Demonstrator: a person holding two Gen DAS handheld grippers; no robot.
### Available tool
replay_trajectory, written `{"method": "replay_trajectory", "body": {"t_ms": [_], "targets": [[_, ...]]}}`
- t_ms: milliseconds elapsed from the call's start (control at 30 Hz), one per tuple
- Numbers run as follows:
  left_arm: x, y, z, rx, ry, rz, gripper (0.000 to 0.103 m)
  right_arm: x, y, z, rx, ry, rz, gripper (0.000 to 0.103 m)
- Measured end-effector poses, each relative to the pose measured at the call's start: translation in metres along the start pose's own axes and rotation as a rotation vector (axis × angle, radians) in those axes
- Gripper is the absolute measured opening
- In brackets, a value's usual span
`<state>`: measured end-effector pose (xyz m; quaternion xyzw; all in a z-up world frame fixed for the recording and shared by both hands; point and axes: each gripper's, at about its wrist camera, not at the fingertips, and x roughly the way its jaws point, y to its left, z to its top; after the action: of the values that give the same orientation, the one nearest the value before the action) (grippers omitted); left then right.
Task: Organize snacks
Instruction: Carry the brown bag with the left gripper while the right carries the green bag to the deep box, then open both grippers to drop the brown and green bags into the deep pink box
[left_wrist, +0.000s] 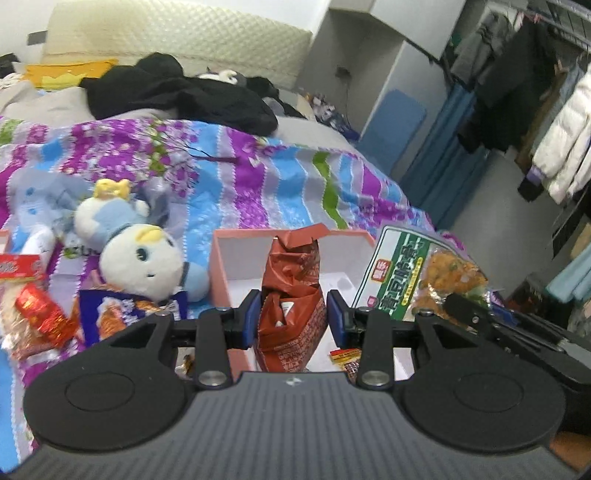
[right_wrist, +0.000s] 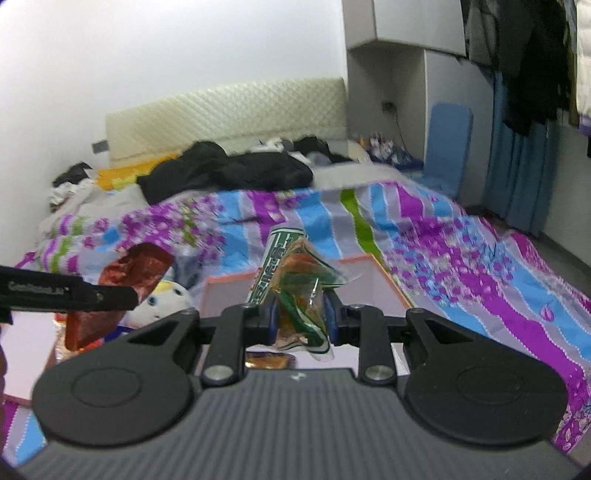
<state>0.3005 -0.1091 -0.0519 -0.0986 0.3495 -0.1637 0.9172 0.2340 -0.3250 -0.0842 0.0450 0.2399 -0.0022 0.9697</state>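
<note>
The left tool grips a crumpled red-brown snack bag by its middle, above the open pink-walled box on the bed; the right tool pinches a green-labelled packet of orange snacks, held just beside and over the same box; both grips look thin, on slack foil and film, so a quick swing could let either pack slide out and land on the quilt or on the plush toy beside the box; the two tools are close together, and they could knock each other over the opening; loose red packets lie outside the box, unsorted.
</note>
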Motion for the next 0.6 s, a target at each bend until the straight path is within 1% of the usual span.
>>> {"method": "replay_trajectory", "body": {"t_ms": [67,167,333,400,533,600], "targets": [[0.019,-0.005,0.002,0.013,0.030,0.001,0.044,0.017,-0.008,-0.004,0.001,0.043,-0.019,0.028],[0.050,-0.004,0.002,0.007,0.098,-0.004,0.044,0.039,-0.019,-0.016,0.018,0.111,-0.035,0.028],[0.088,-0.005,-0.006,0.031,0.203,0.001,0.044,0.070,-0.031,-0.037,0.029,0.220,-0.039,0.028],[0.101,-0.005,-0.010,0.027,0.244,0.006,0.044,0.075,-0.034,-0.045,0.033,0.253,-0.028,0.029],[0.111,-0.001,-0.018,0.015,0.274,0.007,0.044,0.079,-0.037,-0.056,0.042,0.284,-0.024,0.031],[0.114,0.000,-0.020,0.024,0.281,0.023,0.044,0.081,-0.039,-0.058,0.048,0.292,-0.026,0.032]]}}
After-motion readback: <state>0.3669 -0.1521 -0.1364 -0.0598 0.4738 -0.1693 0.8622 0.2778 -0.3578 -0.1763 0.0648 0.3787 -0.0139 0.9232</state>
